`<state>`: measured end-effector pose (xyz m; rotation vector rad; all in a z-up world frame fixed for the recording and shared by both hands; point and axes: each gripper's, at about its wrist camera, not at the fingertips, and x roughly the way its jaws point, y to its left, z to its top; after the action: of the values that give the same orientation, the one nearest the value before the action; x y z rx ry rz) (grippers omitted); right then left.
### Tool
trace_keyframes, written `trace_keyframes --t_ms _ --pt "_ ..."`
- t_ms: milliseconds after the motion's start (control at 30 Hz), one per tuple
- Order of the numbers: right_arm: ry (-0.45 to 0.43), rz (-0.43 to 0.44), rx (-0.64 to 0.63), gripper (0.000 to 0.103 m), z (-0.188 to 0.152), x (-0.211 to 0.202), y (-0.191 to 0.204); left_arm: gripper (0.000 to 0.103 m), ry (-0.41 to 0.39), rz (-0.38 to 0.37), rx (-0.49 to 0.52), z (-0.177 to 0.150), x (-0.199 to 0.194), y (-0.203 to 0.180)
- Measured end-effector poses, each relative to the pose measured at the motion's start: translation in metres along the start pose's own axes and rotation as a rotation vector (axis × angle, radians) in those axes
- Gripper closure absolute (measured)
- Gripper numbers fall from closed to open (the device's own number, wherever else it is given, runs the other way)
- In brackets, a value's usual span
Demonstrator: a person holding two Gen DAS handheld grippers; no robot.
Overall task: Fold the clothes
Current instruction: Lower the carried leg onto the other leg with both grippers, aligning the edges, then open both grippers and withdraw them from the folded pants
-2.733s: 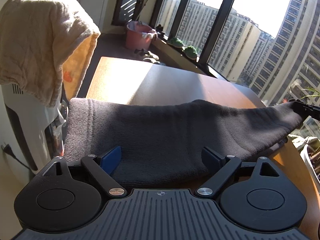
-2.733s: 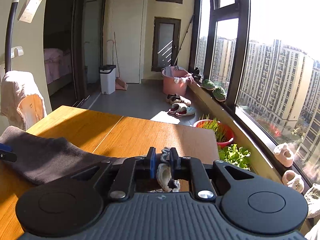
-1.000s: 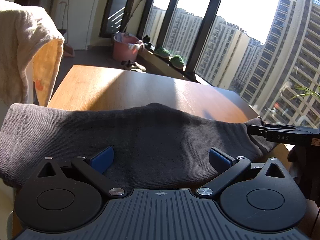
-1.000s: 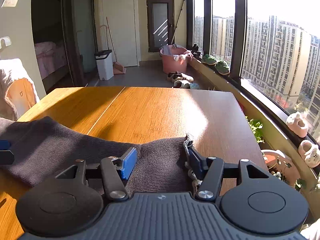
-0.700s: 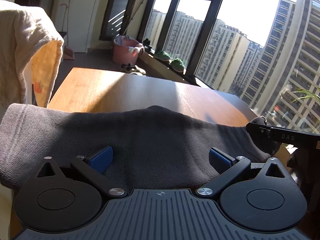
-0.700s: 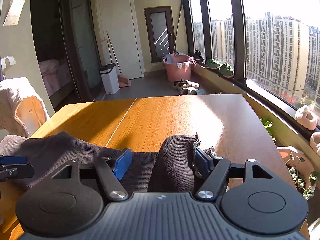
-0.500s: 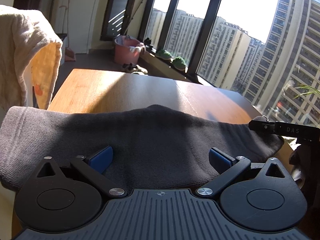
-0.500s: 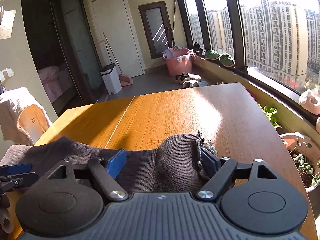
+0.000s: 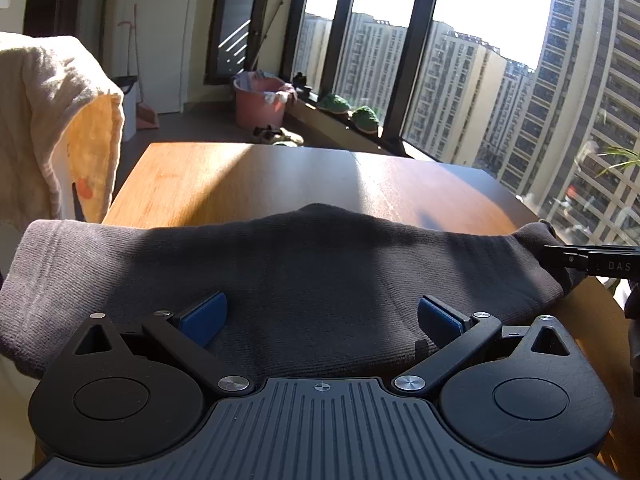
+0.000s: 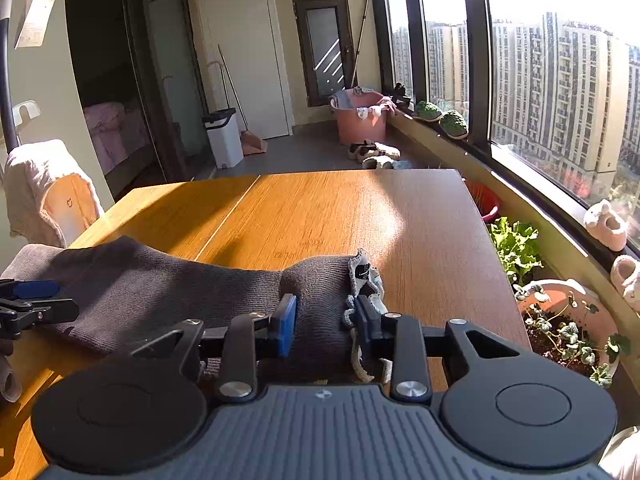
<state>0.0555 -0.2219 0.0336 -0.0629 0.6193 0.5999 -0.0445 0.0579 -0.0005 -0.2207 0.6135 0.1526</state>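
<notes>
A wooden table (image 10: 320, 208) fills most of both views, sunlit on its far half, with a balcony floor, a pink tub (image 10: 362, 116) and tall windows beyond it. Across the table's near edge lies the thing to be folded, a dark grey knitted garment (image 9: 304, 276), spread wide from left to right, its left end hanging a little over the table's corner. A chair draped with a pale towel (image 9: 44, 120) stands just beside that corner.

The left gripper (image 9: 320, 316) sits over the garment's near edge with its jaws spread wide; cloth lies between the blue pads (image 9: 204, 316), but they do not press on it, so it holds nothing. The right gripper (image 10: 326, 320) is at the garment's right end, its jaws closing, and a bunched ridge of knit is squeezed between its pads, with a pale label or trim (image 10: 366, 280) caught against the right pad.

The step in hand looks like securing both ends before lifting for a fold. To do it well, the right grip should take all the layers of the bunch, not only the top one, and the left should close on a matching spot at the near edge. Both ends should then be lifted evenly, so the knit does not stretch or slide off the table.
</notes>
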Motion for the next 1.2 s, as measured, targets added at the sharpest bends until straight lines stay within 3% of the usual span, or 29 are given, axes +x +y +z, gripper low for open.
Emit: trace_keyframes --t_ms 133,167,267,333,367,400,567,633,667,733,767,800,833,867,1067,1200 --pt "-0.026 -0.040 0.014 0.087 0.018 -0.007 -0.005 0.000 0.006 0.017 0.020 0.000 0.002 -0.002" --pt "-0.018 -0.046 0.031 0.084 0.021 -0.004 -0.008 0.000 0.005 0.018 0.022 0.000 0.002 -0.002" --pt "0.035 -0.036 0.052 0.058 0.023 0.015 -0.011 0.000 -0.001 0.012 0.016 -0.001 0.002 0.000" --pt "0.076 -0.022 0.065 0.069 0.016 0.028 -0.010 0.000 -0.007 0.004 0.006 -0.001 0.002 0.001" --pt "0.050 -0.023 0.041 0.083 0.017 0.024 -0.004 0.000 -0.009 0.000 0.000 -0.001 0.002 0.003" --pt "0.023 -0.024 0.016 0.090 0.018 0.020 0.001 0.000 -0.012 -0.005 -0.005 -0.001 0.001 0.004" --pt "-0.106 0.012 -0.043 0.093 0.045 -0.010 0.016 0.000 -0.017 -0.011 -0.015 -0.001 -0.001 0.004" --pt "-0.067 -0.020 -0.062 0.092 0.048 -0.005 0.013 0.000 -0.015 -0.007 -0.010 -0.001 -0.001 0.003" --pt "-0.038 -0.074 -0.061 0.089 0.043 0.002 0.007 0.000 -0.015 -0.005 -0.009 -0.002 -0.001 0.003" --pt "0.013 -0.202 -0.048 0.060 0.033 0.014 -0.006 0.000 -0.015 -0.003 -0.008 -0.002 -0.001 0.003" --pt "0.019 -0.262 -0.028 0.028 0.028 0.015 -0.014 0.000 -0.015 -0.001 -0.007 -0.003 -0.001 0.003" --pt "0.012 -0.280 -0.010 0.013 0.024 0.013 -0.018 0.000 -0.015 0.001 -0.004 -0.003 -0.001 0.003" --pt "-0.008 -0.259 0.016 0.010 0.020 0.005 -0.019 0.000 -0.016 0.005 -0.002 -0.003 -0.001 0.002" --pt "-0.016 -0.229 0.023 0.000 0.018 -0.001 -0.016 0.000 -0.014 0.014 0.004 -0.003 0.000 0.000" --pt "-0.043 -0.057 -0.218 0.000 0.002 -0.001 0.064 0.000 0.017 0.111 0.086 -0.002 0.009 -0.020" --pt "0.153 0.101 -0.281 0.000 -0.013 0.038 0.096 0.000 0.008 0.095 0.059 -0.002 0.007 -0.016"
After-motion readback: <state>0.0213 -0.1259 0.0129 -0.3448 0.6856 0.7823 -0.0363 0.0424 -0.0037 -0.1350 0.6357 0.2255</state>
